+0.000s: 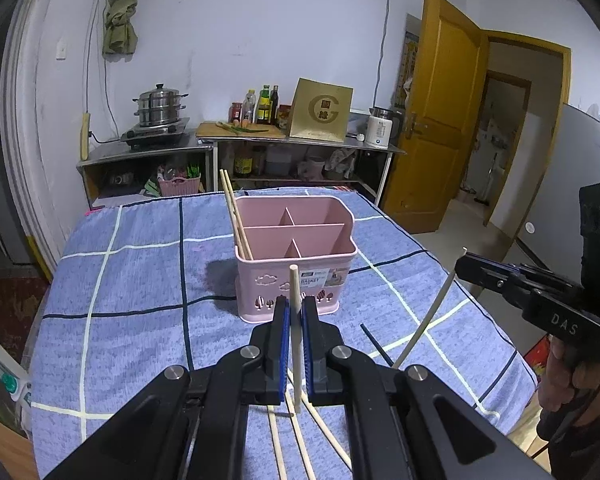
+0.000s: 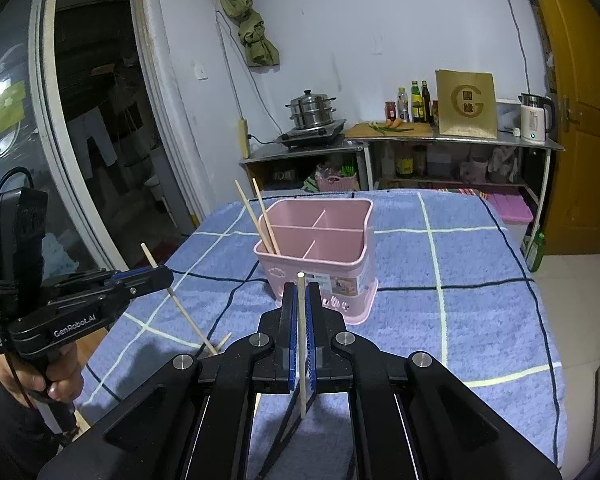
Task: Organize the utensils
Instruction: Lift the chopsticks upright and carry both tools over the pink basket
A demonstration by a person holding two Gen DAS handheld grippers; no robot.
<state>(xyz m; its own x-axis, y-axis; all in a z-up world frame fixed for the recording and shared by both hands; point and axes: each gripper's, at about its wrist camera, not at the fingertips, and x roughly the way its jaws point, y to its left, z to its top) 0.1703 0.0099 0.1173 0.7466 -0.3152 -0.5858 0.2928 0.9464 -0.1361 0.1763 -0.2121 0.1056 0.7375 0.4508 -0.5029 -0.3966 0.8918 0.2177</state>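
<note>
A pink divided utensil basket (image 1: 340,284) (image 2: 356,280) stands mid-table, two wooden chopsticks (image 1: 233,212) (image 2: 262,216) leaning in its near-left compartment. My left gripper (image 1: 295,302) (image 2: 167,278) is shut on one wooden chopstick (image 1: 294,280) (image 2: 182,310), held nearly upright just in front of the basket. My right gripper (image 2: 301,288) (image 1: 463,265) is shut on a pale chopstick (image 2: 301,340) (image 1: 432,312), also short of the basket. Several loose wooden chopsticks (image 1: 300,444) lie on the cloth under the left gripper. A black chopstick (image 1: 376,344) lies on the cloth between the two grippers.
The table wears a blue checked cloth (image 1: 140,280) (image 2: 480,280). Behind it a steel counter (image 1: 300,142) carries a steamer pot (image 1: 160,106), bottles and a kettle (image 1: 380,130). An orange door (image 1: 448,112) stands open at the right. A person's hand (image 2: 56,380) grips the left handle.
</note>
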